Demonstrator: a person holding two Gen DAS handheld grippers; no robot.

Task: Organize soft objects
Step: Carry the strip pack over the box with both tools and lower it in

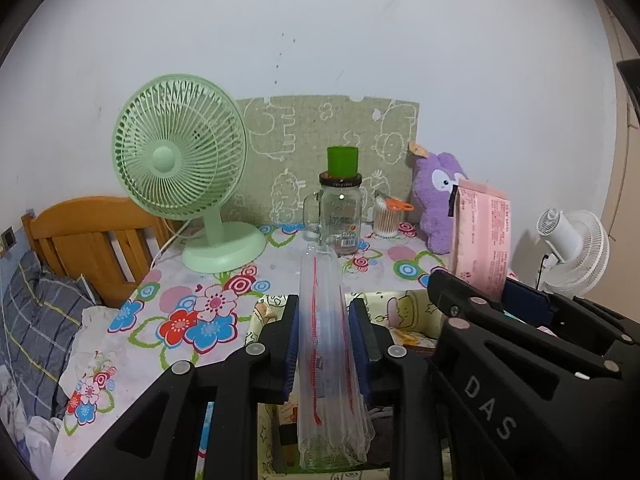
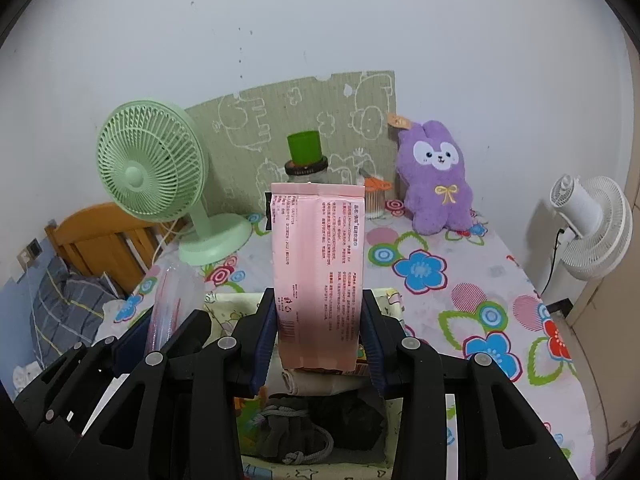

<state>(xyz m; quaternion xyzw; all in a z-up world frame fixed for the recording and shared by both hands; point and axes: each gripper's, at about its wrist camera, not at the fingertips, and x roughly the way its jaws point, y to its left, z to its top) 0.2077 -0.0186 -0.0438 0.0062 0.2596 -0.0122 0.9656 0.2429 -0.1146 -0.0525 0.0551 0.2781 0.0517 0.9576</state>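
Two sets of tongs are mine here, each with something in it.

Left wrist view: my left tongs (image 1: 325, 344) sit nearly closed on a clear crinkly plastic sleeve with red print (image 1: 326, 344), a long thin tube standing upright between the blue pads. Below it lies a fabric storage box with cartoon print (image 1: 404, 312). On the flower-patterned tabletop (image 1: 200, 304) stand one mint-green plastic desk fan (image 1: 180, 168), one glass mug jar with a green cup on its lid (image 1: 340, 216) and one fuzzy purple plush rabbit (image 1: 438, 196).

Right wrist view: my right tongs (image 2: 320, 344) stand partly open, clamped on a flat pink printed packet (image 2: 318, 272), upright above the box (image 2: 224, 312), where dark knitted items (image 2: 320, 424) lie. One white fan (image 2: 588, 224) stands beside the tabletop (image 2: 480, 272).
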